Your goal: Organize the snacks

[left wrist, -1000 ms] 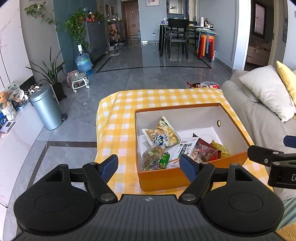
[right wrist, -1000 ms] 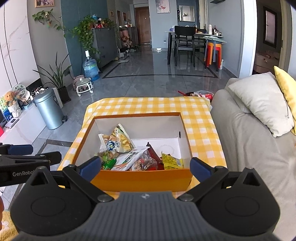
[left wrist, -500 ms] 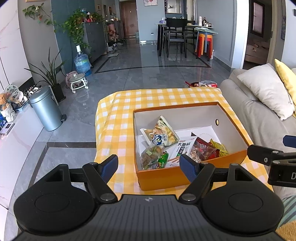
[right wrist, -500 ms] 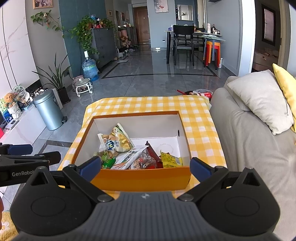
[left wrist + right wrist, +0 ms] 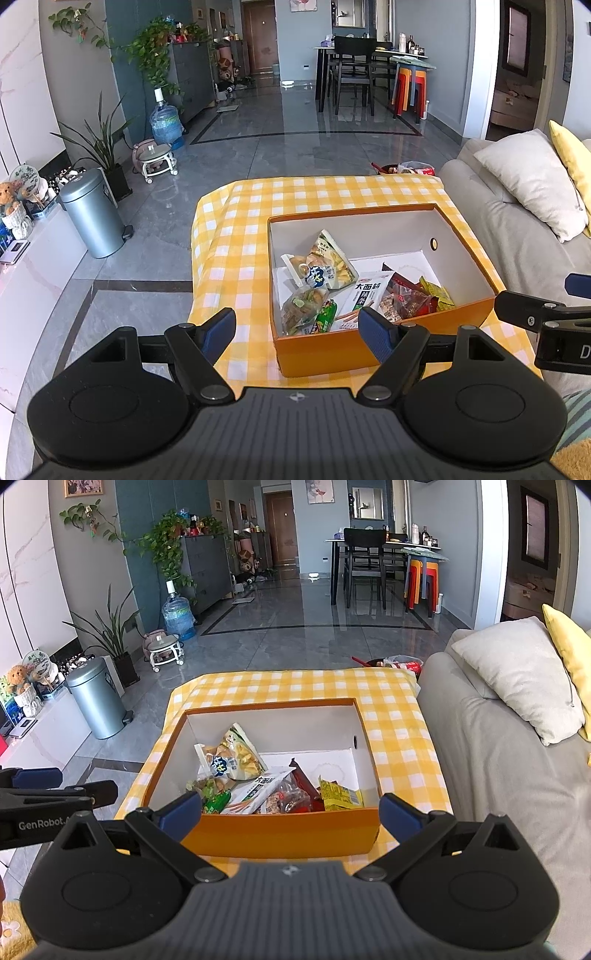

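An orange box (image 5: 325, 350) with a white inside sits on a yellow checked tablecloth (image 5: 229, 236); it also shows in the right wrist view (image 5: 284, 836). Several snack packets lie in its near half: a pale chips bag (image 5: 327, 266), a white noodle pack (image 5: 364, 295), a red packet (image 5: 406, 301), a green one (image 5: 325, 315). My left gripper (image 5: 297, 328) is open and empty, held in front of the box's near left corner. My right gripper (image 5: 291, 812) is open and empty, spanning the box's near wall.
A grey sofa (image 5: 491, 760) with a white cushion (image 5: 517, 679) borders the table on the right. A metal bin (image 5: 92, 214) and a white cabinet (image 5: 37, 266) stand on the left. Grey tiled floor (image 5: 295, 147) lies beyond the table.
Both views have shifted slightly, so the box sits a little lower in the frames. Both grippers stay open and the snacks have not moved.
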The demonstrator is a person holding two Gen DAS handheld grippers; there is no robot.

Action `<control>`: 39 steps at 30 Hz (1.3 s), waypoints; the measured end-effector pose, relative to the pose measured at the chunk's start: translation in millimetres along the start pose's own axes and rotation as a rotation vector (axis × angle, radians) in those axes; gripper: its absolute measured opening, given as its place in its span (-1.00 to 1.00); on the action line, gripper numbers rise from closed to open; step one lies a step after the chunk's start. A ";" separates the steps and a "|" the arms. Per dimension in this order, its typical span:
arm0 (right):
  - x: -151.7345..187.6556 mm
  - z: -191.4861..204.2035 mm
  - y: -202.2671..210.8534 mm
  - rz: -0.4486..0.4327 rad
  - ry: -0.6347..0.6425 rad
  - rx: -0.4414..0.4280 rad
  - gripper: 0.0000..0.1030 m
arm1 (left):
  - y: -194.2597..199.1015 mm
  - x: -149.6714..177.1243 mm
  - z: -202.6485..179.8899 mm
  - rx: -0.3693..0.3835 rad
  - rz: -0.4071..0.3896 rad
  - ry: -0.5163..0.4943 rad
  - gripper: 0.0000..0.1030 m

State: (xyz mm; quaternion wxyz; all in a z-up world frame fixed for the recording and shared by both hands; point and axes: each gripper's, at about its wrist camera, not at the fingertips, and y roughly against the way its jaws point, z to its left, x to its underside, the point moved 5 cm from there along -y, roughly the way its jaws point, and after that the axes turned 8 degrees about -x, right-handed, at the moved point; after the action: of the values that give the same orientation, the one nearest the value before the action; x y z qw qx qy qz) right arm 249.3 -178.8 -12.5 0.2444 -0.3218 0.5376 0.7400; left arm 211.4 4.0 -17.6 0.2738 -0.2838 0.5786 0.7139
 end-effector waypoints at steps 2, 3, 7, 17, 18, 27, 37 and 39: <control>1.8 0.6 0.0 0.002 0.000 -0.001 0.92 | 0.4 2.6 1.1 -0.001 0.002 0.003 0.72; 2.1 0.8 0.2 0.003 0.001 -0.001 0.92 | 0.8 3.0 0.8 -0.002 0.003 0.004 0.72; 4.7 2.6 0.8 0.006 0.006 -0.001 0.92 | 2.6 4.7 1.3 -0.003 0.003 0.007 0.72; 5.8 4.4 1.2 0.011 0.007 -0.003 0.92 | 2.7 4.0 3.1 -0.014 0.002 0.009 0.71; 5.6 4.4 1.1 0.011 0.007 -0.003 0.92 | 3.0 3.5 3.4 -0.016 0.001 0.010 0.71; 6.6 5.2 0.4 0.014 0.009 -0.004 0.92 | 3.5 3.5 4.2 -0.018 0.004 0.012 0.71; 10.5 7.0 -2.1 0.017 0.011 -0.009 0.92 | 5.9 5.1 6.1 -0.033 -0.006 0.005 0.71; 10.6 7.2 -1.7 0.014 0.012 -0.010 0.92 | 6.1 5.4 7.4 -0.030 -0.005 0.009 0.70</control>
State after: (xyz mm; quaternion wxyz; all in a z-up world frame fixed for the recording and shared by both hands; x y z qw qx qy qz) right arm 241.9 -171.3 -19.9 0.2342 -0.3235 0.5376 0.7426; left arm 202.6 10.5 -16.2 0.2686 -0.2927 0.5683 0.7205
